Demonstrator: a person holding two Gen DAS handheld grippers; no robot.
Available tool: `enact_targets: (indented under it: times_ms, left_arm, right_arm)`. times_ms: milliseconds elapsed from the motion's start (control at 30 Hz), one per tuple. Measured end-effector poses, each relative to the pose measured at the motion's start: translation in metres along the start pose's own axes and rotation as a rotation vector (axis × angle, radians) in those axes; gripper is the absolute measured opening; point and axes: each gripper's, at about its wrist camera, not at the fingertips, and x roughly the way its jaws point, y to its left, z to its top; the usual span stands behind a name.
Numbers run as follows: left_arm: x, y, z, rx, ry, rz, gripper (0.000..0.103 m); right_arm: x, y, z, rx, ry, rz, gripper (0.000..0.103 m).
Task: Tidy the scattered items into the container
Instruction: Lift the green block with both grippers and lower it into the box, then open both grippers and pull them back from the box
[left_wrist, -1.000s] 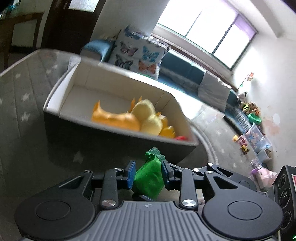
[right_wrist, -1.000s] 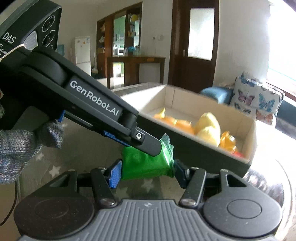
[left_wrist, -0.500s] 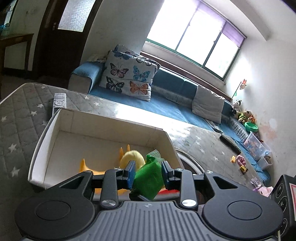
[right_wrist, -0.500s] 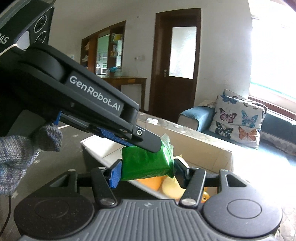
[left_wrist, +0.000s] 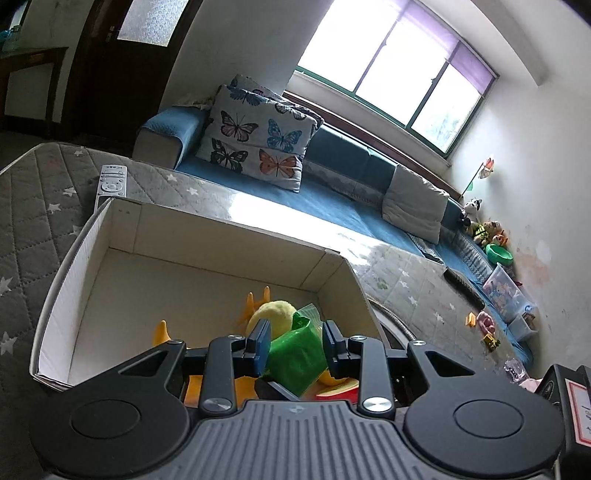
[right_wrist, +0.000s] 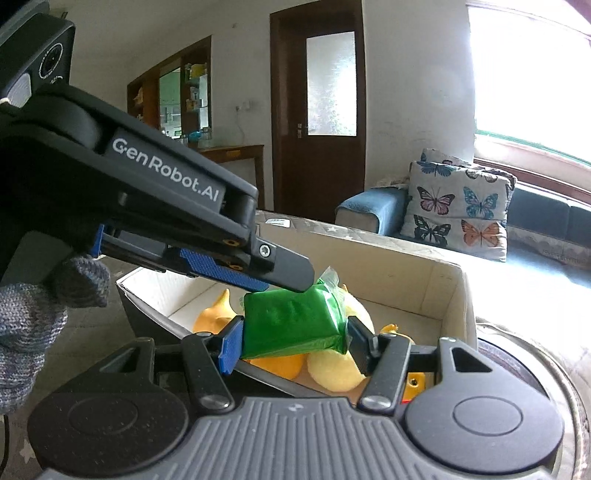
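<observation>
Both grippers hold one green packet (left_wrist: 295, 356) (right_wrist: 293, 325) over the open cardboard box (left_wrist: 85, 251) (right_wrist: 452, 295). My left gripper (left_wrist: 295, 349) is shut on the packet's narrow sides. My right gripper (right_wrist: 293, 341) is shut on its two ends, lengthwise. In the right wrist view the left gripper's finger (right_wrist: 280, 267) comes in from the upper left and presses on the packet's top. Inside the box lie a yellow plush toy (left_wrist: 273, 314) (right_wrist: 336, 365) and orange toy pieces (left_wrist: 162, 332) (right_wrist: 216, 314), partly hidden by the packet and the grippers.
The box stands on a grey quilted mat with stars (left_wrist: 33, 206). A white remote (left_wrist: 110, 182) lies behind the box, a dark remote (left_wrist: 463, 286) to the right. A blue sofa with a butterfly cushion (left_wrist: 258, 136) runs along the window. A gloved hand (right_wrist: 33, 325) holds the left gripper.
Both grippers have carried the green packet forward from in front of the box's near wall to above its inside. The box now appears lower in both views.
</observation>
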Motion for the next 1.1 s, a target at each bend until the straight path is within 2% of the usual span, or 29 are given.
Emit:
enact_targets:
  times_ms: [467, 800, 1100]
  left_arm:
    - [-0.006, 0.004, -0.005, -0.014, -0.004, 0.012, 0.033]
    - [-0.012, 0.003, -0.007, -0.012, -0.007, 0.018, 0.033]
    - [-0.030, 0.000, -0.017, -0.021, -0.024, 0.023, 0.033]
  right_arm:
    - [-0.020, -0.003, -0.004, 0.016, 0.011, -0.005, 0.066]
    - [-0.028, 0.002, -0.010, 0.003, 0.025, 0.006, 0.066]
    - [-0.044, 0.004, -0.007, -0.015, 0.005, -0.001, 0.066]
